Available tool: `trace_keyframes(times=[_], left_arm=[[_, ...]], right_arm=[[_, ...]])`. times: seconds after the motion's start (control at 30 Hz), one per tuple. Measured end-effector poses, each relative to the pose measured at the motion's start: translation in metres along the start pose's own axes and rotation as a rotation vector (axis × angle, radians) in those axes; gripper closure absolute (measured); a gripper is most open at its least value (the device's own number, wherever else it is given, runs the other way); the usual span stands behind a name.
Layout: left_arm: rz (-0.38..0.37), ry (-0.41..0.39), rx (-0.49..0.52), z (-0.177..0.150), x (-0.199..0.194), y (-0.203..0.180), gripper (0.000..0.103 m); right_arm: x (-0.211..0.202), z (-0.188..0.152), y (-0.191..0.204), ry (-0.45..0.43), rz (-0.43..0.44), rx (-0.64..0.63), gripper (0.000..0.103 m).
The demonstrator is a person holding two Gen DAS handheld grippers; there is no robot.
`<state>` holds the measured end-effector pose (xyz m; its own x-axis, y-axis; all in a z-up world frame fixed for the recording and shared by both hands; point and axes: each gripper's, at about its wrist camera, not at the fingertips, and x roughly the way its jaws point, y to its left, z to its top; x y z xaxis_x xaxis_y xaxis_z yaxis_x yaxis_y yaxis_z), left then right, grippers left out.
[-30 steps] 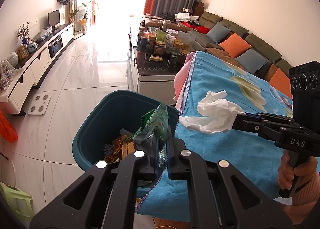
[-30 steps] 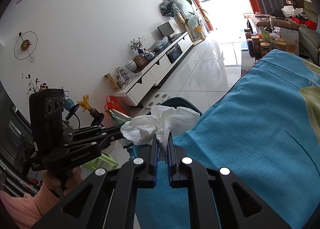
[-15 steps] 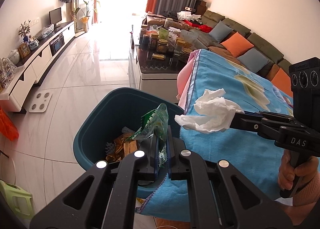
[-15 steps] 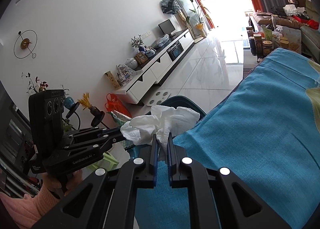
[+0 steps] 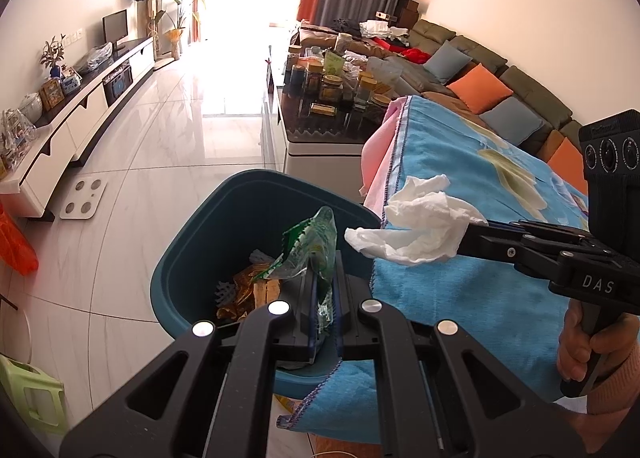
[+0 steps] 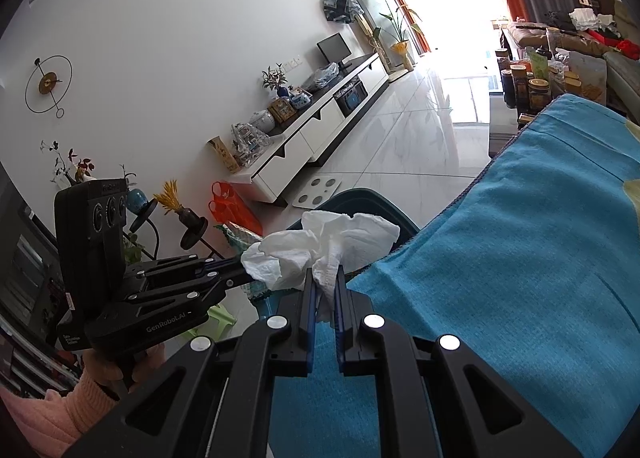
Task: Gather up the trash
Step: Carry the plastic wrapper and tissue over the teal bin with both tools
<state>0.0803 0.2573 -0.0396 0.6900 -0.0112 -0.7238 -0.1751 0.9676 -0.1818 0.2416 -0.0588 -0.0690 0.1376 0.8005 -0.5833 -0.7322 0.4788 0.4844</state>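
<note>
We hold the left tongs (image 5: 324, 298) pinching a crumpled green plastic wrapper (image 5: 310, 246) over the round teal plastic bin (image 5: 200, 242), the right tongs (image 6: 322, 294) pinching a crumpled white tissue (image 6: 320, 246) just beside its rim — best released well inside the rim. A blue towel covers the table (image 5: 460, 290); glossy tile floor (image 5: 160, 146) beyond.

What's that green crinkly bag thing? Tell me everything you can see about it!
The crumpled green and clear plastic wrapper looks thin, shiny and wrinkled, with green print at the top and see-through plastic lower down. It stands upright, pinched at its lower part between the shut jaws of the left gripper. It hangs over the open dark teal plastic trash bin, above brown wrappers already inside. Nothing else touches it.
</note>
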Motion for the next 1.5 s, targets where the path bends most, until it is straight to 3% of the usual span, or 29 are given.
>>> trace_keyframes(times=[1.5], left_arm=[[0.021,0.027,-0.035,-0.005,0.020,0.009,0.096]], right_arm=[[0.031,0.012,0.010,0.057,-0.027,-0.024,0.096]])
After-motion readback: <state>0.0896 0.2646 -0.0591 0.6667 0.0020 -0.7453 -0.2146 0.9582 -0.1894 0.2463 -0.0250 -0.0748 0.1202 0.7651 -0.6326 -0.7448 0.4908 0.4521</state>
